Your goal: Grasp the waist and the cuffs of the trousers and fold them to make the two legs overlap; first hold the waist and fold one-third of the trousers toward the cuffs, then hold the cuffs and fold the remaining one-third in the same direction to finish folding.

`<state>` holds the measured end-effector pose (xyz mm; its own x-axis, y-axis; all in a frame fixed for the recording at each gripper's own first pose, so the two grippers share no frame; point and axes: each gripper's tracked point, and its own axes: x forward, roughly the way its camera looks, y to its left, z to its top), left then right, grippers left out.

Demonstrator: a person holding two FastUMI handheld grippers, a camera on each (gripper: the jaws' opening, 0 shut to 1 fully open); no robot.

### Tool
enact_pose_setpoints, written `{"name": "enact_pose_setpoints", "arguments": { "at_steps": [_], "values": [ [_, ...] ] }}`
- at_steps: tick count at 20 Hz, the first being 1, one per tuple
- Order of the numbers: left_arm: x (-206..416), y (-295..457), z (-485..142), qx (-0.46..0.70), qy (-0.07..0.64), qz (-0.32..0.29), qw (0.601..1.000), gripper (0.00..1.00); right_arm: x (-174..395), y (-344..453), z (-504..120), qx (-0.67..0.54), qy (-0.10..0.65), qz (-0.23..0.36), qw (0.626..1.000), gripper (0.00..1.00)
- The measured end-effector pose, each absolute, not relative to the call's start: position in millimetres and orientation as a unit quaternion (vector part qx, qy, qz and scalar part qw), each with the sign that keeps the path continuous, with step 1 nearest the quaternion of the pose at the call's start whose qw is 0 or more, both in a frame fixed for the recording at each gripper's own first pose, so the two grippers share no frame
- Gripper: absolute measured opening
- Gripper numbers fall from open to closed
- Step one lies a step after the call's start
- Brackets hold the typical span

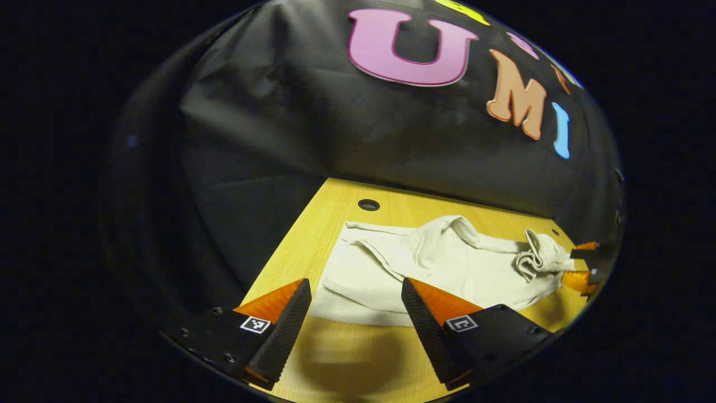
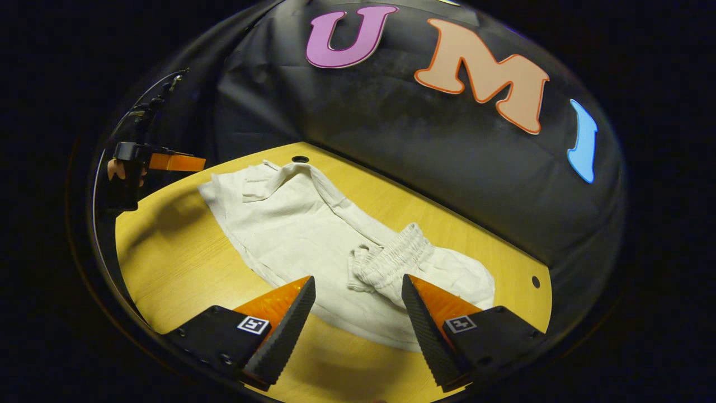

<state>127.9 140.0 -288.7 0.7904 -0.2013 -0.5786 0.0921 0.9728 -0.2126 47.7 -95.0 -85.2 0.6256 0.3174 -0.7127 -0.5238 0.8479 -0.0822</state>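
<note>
Cream trousers (image 1: 447,263) lie rumpled on the wooden table (image 1: 313,235). Their gathered elastic waist (image 2: 391,254) is bunched up near my right gripper (image 2: 358,288), which hovers open just above and in front of it, with nothing between the fingers. The cuff end (image 2: 251,179) lies toward the table's far corner. My left gripper (image 1: 355,291) stands open over the near edge of the cuff end (image 1: 358,280), holding nothing. In the left gripper view the right gripper (image 1: 582,263) appears at the far right beside the waist (image 1: 537,257). The right gripper view has the left gripper (image 2: 168,162) at the far left, held by a hand.
The table has a round cable hole (image 1: 368,205) near its back corner and a small hole (image 2: 536,281) near the right edge. The black cloth wall (image 2: 419,157) stands close behind the table. Bare wood (image 2: 179,263) lies between the two grippers.
</note>
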Motion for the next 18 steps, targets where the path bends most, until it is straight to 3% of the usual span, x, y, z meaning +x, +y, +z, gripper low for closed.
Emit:
{"name": "enact_pose_setpoints", "arguments": {
  "at_steps": [6, 12, 13, 14, 16, 17, 18],
  "values": [
    [153.7, 149.8, -350.5, -0.064, 0.374, -0.046, 0.924, 0.96, 28.8, -152.3, -90.5, -0.148, 0.393, 0.176, 0.89, 0.99],
    [152.0, 148.2, -370.4, -0.027, 0.406, -0.027, 0.913, 0.97, 23.8, -179.0, -89.0, -0.15, 0.401, 0.151, 0.891, 0.99],
    [149.4, 152.2, -373.8, -0.008, 0.415, -0.028, 0.909, 0.94, 22.3, -180.5, -89.1, -0.15, 0.402, 0.149, 0.891, 0.98],
    [156.8, 149.9, -371.8, -0.009, 0.401, -0.033, 0.915, 0.78, 20.8, -182.4, -90.0, -0.149, 0.404, 0.149, 0.89, 0.98],
    [151.5, 143.2, -367.3, -0.011, 0.408, -0.026, 0.913, 0.6, 16.1, -185.3, -91.2, -0.152, 0.406, 0.151, 0.888, 0.98],
    [151.7, 133.9, -366.4, -0.014, 0.409, -0.034, 0.912, 0.59, 14.1, -186.8, -91.8, -0.155, 0.407, 0.152, 0.887, 0.99],
    [150.9, 122.5, -370.5, -0.018, 0.41, -0.038, 0.911, 0.41, 13.1, -189.2, -93.2, -0.156, 0.408, 0.153, 0.887, 0.98]
  ]
}}
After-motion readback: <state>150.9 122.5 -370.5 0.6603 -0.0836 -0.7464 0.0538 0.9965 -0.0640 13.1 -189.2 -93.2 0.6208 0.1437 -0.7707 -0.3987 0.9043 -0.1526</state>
